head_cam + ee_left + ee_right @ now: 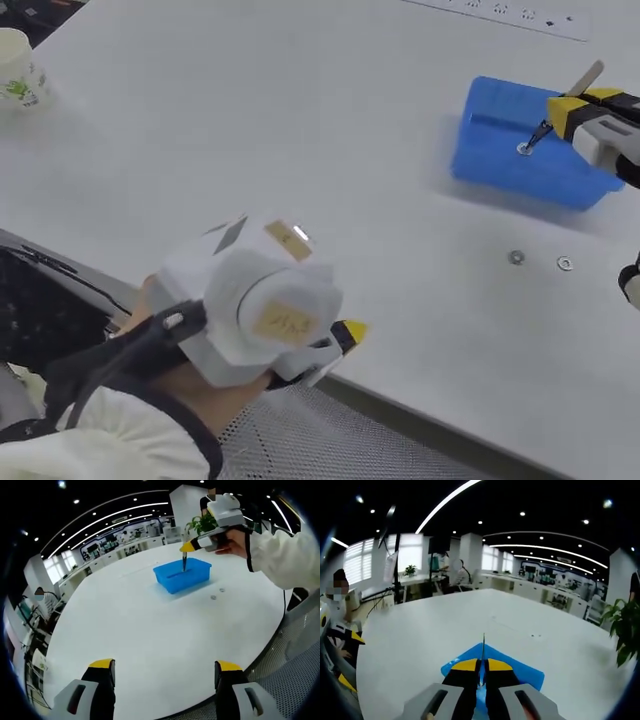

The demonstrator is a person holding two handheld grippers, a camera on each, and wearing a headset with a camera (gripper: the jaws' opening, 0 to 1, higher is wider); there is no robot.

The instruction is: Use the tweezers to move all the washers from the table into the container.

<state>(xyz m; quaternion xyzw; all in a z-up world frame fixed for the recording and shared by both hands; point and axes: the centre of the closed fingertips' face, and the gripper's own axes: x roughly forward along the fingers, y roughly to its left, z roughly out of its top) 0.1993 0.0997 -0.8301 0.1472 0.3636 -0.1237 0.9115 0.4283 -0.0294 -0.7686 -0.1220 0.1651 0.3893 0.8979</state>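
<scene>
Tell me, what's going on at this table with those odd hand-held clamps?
A person is working with a two-jaw gripper in each hand. The right gripper is shut on tweezers, whose tips are over the blue container with a washer at them. I cannot tell whether it is pinched or lying inside. On the white table two more washers wait beside the container. The left gripper is open, holding nothing, at the table's near edge.

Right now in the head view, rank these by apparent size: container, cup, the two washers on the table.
Largest: container.
Next: cup, partly cut off by the frame edge.
Smallest: the two washers, which look alike, so they are not ranked against each other.
</scene>
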